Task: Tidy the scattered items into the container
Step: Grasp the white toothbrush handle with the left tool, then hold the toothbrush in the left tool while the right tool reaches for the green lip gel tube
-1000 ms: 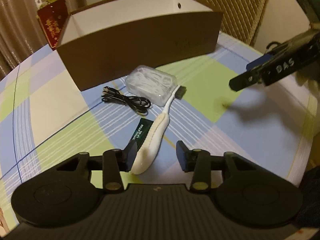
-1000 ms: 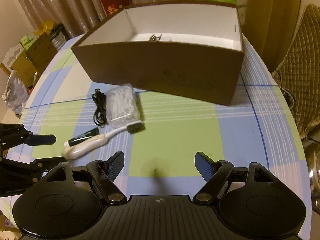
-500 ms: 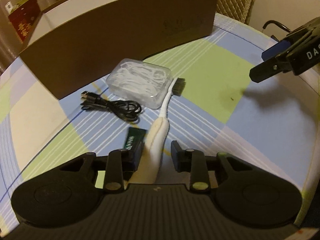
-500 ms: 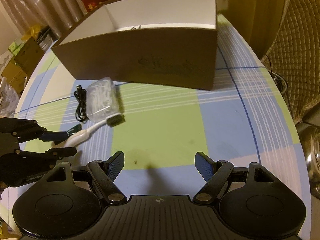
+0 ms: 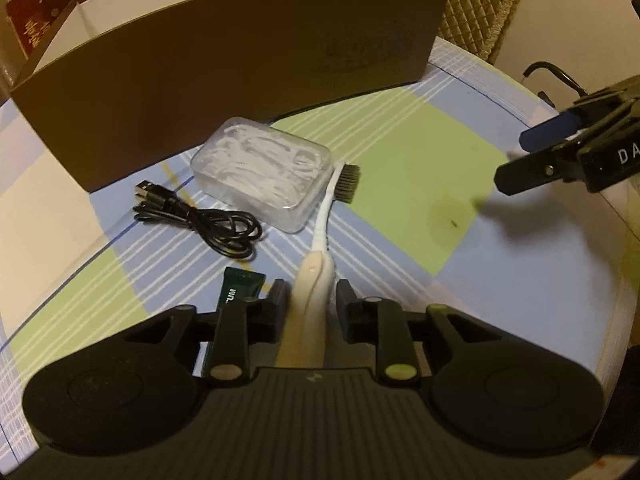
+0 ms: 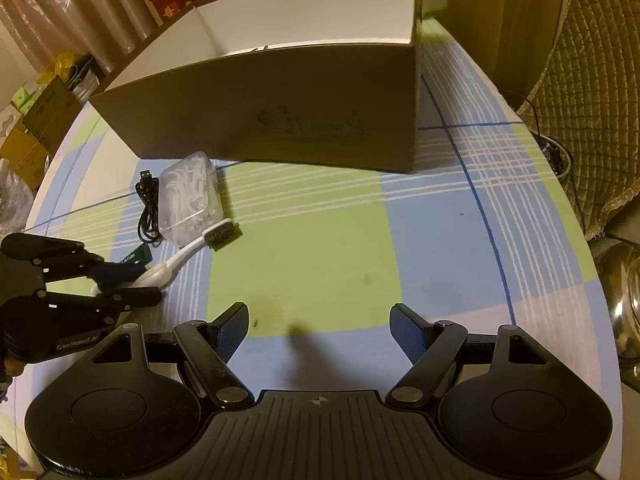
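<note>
A white toothbrush (image 5: 320, 236) lies on the checked tablecloth, bristles against a clear box of floss picks (image 5: 262, 178). My left gripper (image 5: 310, 294) is low over the cloth with its fingers either side of the toothbrush handle, narrowed but with a small gap on the right. A green lip-balm tube (image 5: 240, 290) lies under its left finger. A black USB cable (image 5: 200, 224) is coiled to the left. The brown box (image 5: 224, 64) stands behind. My right gripper (image 6: 318, 332) is open and empty over the cloth; the toothbrush (image 6: 192, 248) shows at its left.
The table edge curves close on the right (image 6: 576, 216). A padded chair (image 6: 592, 64) and a metal pot (image 6: 624, 300) stand beyond it. Cardboard boxes (image 6: 36, 132) are on the floor at the left. Something small lies inside the brown box (image 6: 304, 92).
My left gripper has moved forward and down along the toothbrush handle and its fingers have narrowed around it. My right gripper has stayed open, shifting slightly.
</note>
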### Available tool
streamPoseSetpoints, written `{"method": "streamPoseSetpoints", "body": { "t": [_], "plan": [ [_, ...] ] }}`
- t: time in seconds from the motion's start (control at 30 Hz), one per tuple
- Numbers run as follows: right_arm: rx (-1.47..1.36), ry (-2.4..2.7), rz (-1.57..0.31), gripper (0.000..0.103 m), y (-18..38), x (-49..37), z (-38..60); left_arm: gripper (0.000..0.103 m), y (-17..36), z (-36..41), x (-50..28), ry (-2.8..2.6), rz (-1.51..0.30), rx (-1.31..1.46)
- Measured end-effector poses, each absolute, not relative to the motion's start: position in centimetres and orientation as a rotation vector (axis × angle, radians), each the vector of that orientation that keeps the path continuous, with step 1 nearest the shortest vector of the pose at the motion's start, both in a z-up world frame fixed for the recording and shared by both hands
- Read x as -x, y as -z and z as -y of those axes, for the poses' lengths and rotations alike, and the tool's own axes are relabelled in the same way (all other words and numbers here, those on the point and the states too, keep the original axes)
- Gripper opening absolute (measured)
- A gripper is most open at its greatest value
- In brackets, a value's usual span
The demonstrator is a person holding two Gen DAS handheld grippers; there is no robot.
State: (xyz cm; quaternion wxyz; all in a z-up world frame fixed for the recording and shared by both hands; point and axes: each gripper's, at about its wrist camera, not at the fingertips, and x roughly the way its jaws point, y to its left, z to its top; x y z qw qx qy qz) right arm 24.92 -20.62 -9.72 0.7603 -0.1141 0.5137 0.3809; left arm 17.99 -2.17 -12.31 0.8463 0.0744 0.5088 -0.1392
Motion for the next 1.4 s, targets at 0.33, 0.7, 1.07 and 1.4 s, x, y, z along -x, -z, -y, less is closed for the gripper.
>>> {"method": "streamPoseSetpoints", "body": {
  "t": [0.33, 0.7, 1.07, 1.4],
  "plan": [
    [0.256, -0.843, -1.119, 0.075, 9.8, -24.6, 20.5, 0.016, 12.3, 3.5, -14.2, 0.312, -1.086, -0.173],
    [0.294, -0.925, -1.123, 0.075, 10.1, -22.8, 18.4, 0.016, 8.3, -1.7, -8.2, 0.113, -1.036, -0.035],
    [0.359, -1.206, -1.034, 0.075, 9.3, -18.6, 12.8, 0.016, 6.6, -8.3, -5.0, -0.167, -1.001, 0.084],
    [0.419, -1.32, -0.996, 0.075, 12.4, -16.0, 6.3, 0.016, 8.1, -11.7, -4.0, -0.25, -1.026, 0.184]
  ]
}}
